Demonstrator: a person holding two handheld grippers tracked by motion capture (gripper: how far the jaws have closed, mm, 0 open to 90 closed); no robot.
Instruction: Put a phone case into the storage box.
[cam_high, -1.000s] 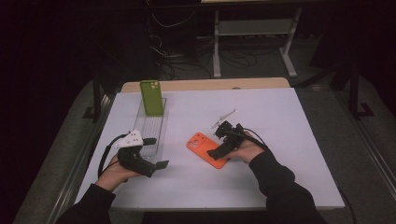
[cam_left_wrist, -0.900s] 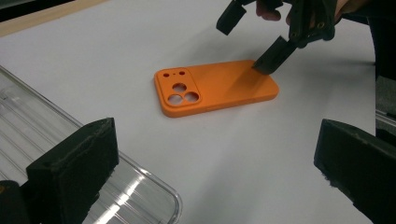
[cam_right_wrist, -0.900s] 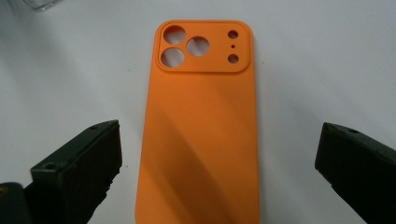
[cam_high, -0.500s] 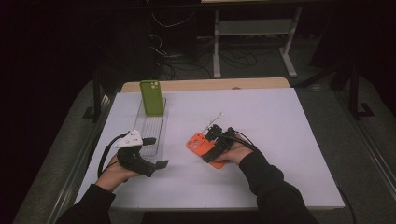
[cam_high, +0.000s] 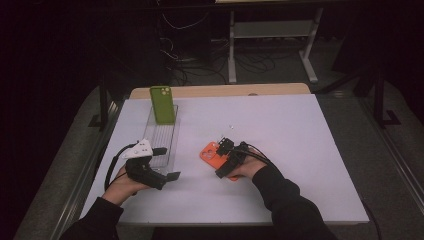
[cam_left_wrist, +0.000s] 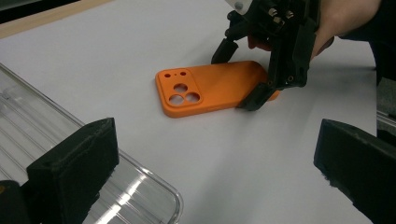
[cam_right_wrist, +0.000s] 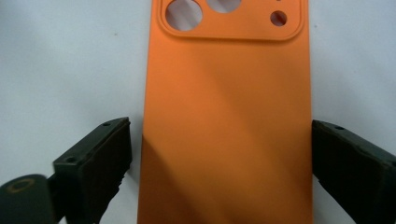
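We see the flat orange silicone phone case (cam_high: 214, 154) lying camera-holes up on the white table (cam_high: 300, 150). Our right gripper (cam_right_wrist: 219, 158) straddles its near end, jaws just closing, a sliver of gap each side. Our left gripper (cam_left_wrist: 219, 182) rests beside the clear plastic tray (cam_left_wrist: 42, 135), jaws apart.

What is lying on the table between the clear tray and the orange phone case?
Nothing: in the left gripper view, only bare white table separates the clear tray from the orange phone case.
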